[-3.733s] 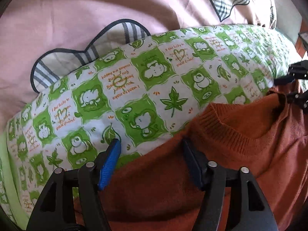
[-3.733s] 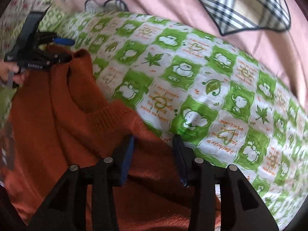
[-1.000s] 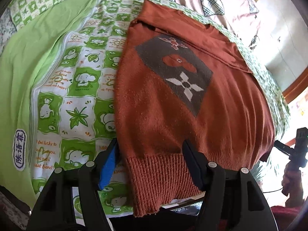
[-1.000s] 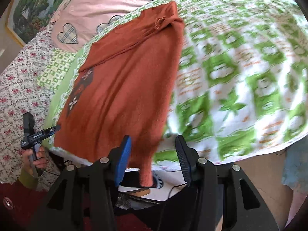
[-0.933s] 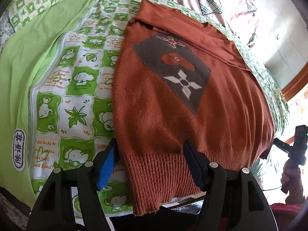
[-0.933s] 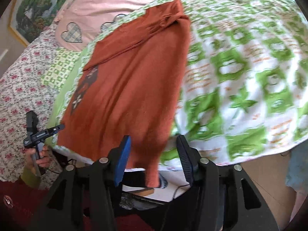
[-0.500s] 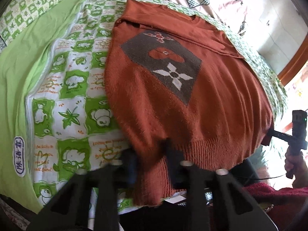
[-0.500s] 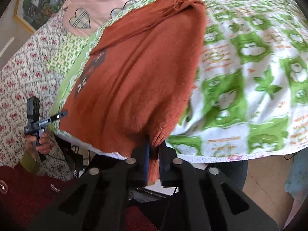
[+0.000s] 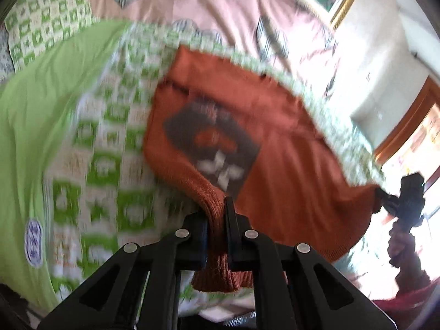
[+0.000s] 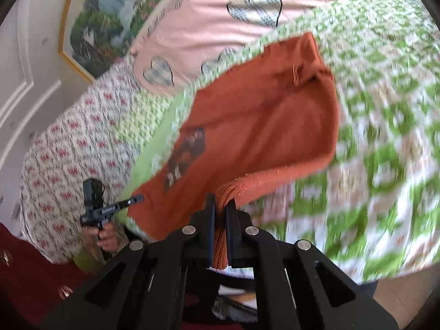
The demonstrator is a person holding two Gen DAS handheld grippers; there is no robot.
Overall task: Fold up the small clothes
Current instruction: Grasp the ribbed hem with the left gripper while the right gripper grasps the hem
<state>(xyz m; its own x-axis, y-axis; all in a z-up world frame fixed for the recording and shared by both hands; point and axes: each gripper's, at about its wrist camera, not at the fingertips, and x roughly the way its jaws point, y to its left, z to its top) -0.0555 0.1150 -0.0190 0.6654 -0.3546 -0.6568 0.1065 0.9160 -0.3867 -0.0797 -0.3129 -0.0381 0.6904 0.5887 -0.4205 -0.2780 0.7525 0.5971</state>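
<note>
Sweater (image 9: 275, 148) lies mid-frame on the quilt (image 9: 104, 165), unfolded. Left gripper (image 9: 217, 220) and right gripper (image 10: 220, 214) each pinch a hem corner. The folding has barely begun, I'd say.

We see a bed with a green-checked quilt (image 9: 104, 148), a pink heart-patterned cover (image 10: 198, 27), a gold-framed landscape painting (image 10: 101, 19) on the white panelled wall (image 10: 24, 63), and bright daylight at the wood-trimmed window (image 9: 412, 137).
</note>
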